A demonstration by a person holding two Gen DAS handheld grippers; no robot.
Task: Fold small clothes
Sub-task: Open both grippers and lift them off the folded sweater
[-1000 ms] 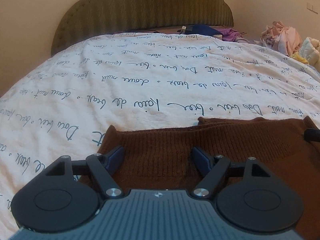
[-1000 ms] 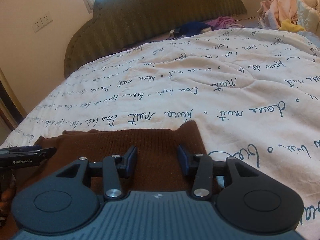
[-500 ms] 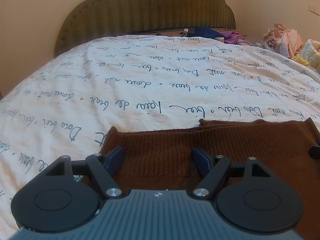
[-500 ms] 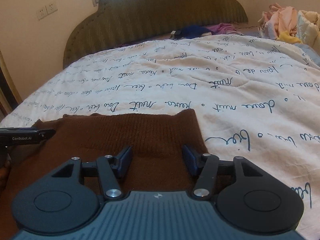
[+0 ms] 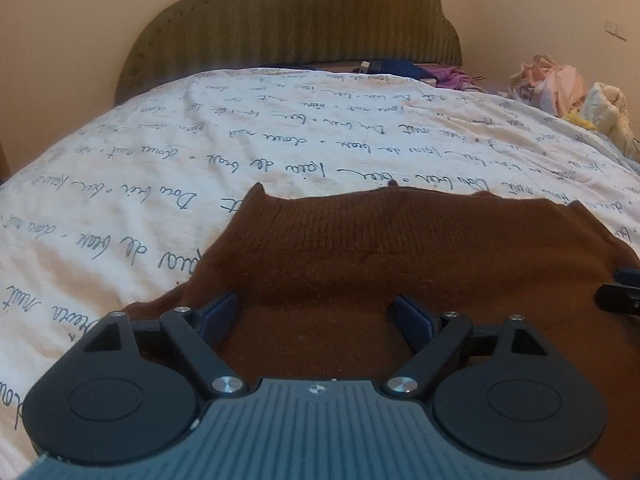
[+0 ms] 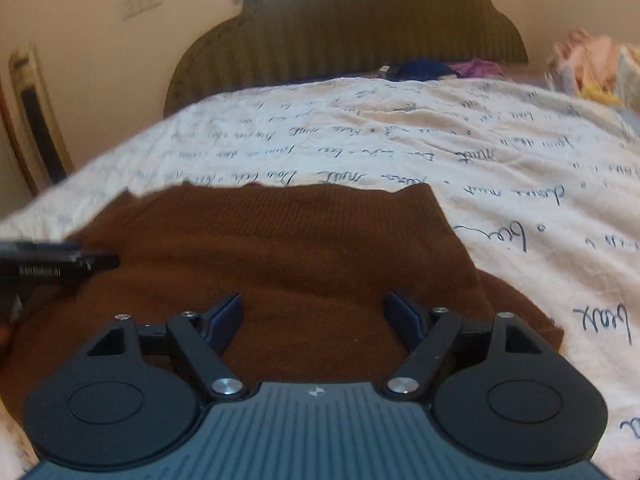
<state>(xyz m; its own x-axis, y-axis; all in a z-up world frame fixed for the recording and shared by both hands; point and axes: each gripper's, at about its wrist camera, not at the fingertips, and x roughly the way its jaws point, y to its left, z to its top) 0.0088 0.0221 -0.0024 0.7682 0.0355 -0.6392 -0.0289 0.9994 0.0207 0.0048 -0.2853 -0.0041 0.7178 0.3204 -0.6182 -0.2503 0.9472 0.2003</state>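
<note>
A brown knitted garment (image 5: 400, 256) lies flat on the bed, folded, its ribbed edge toward the headboard; it also shows in the right wrist view (image 6: 288, 248). My left gripper (image 5: 316, 312) is open and empty, hovering over the garment's near left part. My right gripper (image 6: 314, 312) is open and empty over the garment's near right part. The right gripper's tip shows at the right edge of the left wrist view (image 5: 620, 292); the left gripper's side shows at the left of the right wrist view (image 6: 52, 268).
The bed has a white quilt with dark script (image 5: 280, 144) and an olive headboard (image 5: 296, 20). Blue and purple clothes (image 5: 412, 70) lie by the headboard. A pile of pale clothes (image 5: 568, 88) sits at the far right.
Both grippers have pulled back toward me and risen, so more of the garment shows. The right gripper's fingers have opened wider. The garment lies as before.
</note>
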